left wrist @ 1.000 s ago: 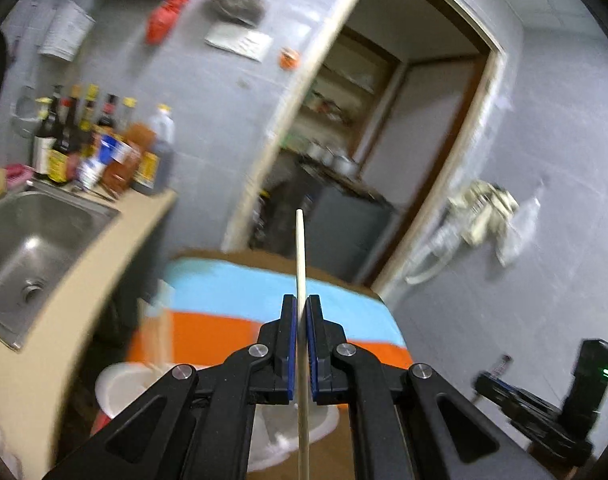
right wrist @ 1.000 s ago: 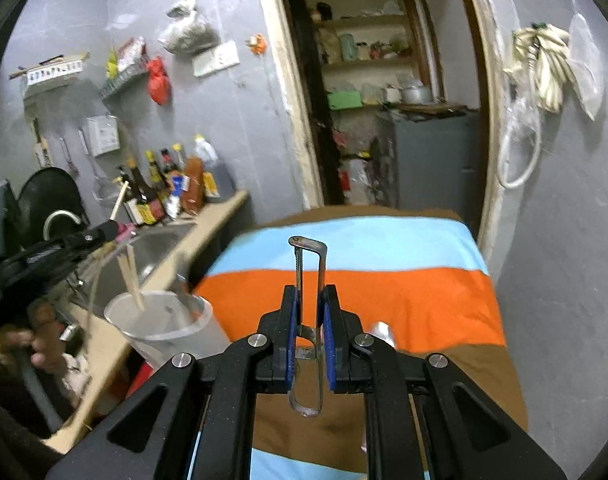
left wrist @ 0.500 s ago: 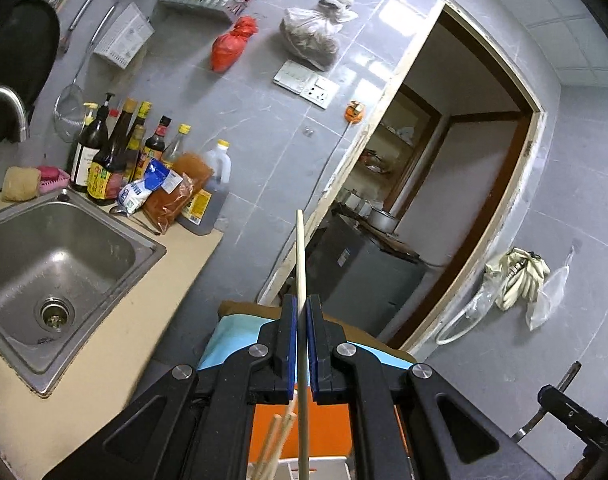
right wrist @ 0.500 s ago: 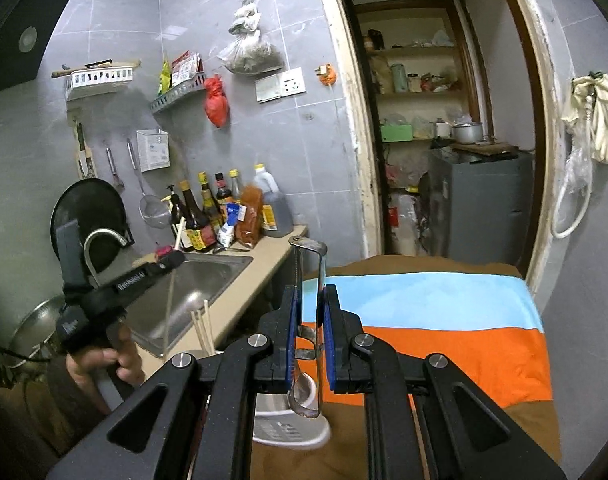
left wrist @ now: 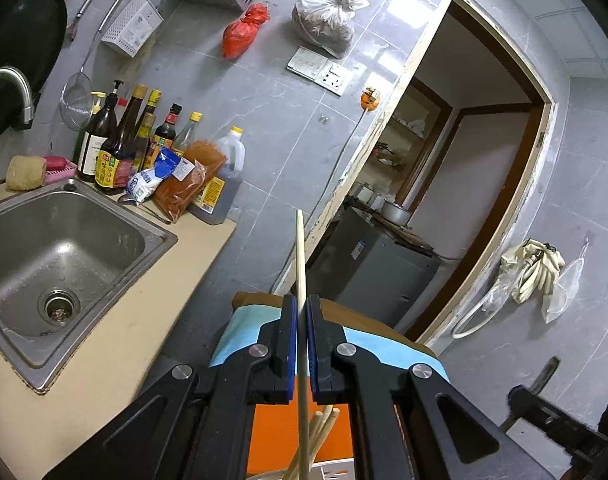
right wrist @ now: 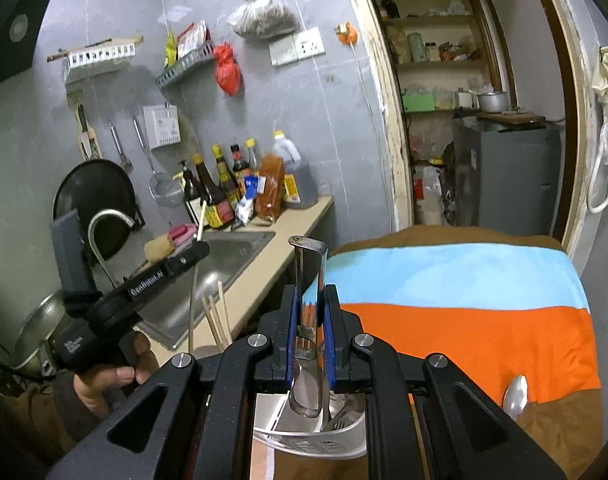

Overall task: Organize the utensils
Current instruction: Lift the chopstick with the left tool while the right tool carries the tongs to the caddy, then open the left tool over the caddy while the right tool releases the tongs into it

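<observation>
Grey-tiled kitchen: left tongs (left wrist: 299, 344) clench a pale wooden chopstick (left wrist: 300, 264), right tongs (right wrist: 310, 344) grasp a shiny steel utensil (right wrist: 310, 280), over the striped orange-blue cloth (right wrist: 464, 312) beside the beige counter's (left wrist: 104, 344) steel sink (left wrist: 56, 252).

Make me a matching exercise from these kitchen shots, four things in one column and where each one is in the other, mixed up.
Things:
1. chopstick
2. metal utensil
3. spoon
4. sponge

Places:
A. lying on the striped cloth
B. clamped in the left gripper
C. on the counter beside the sink
D. clamped in the right gripper

Pairs: 1-B, 2-D, 3-A, 4-C
</observation>
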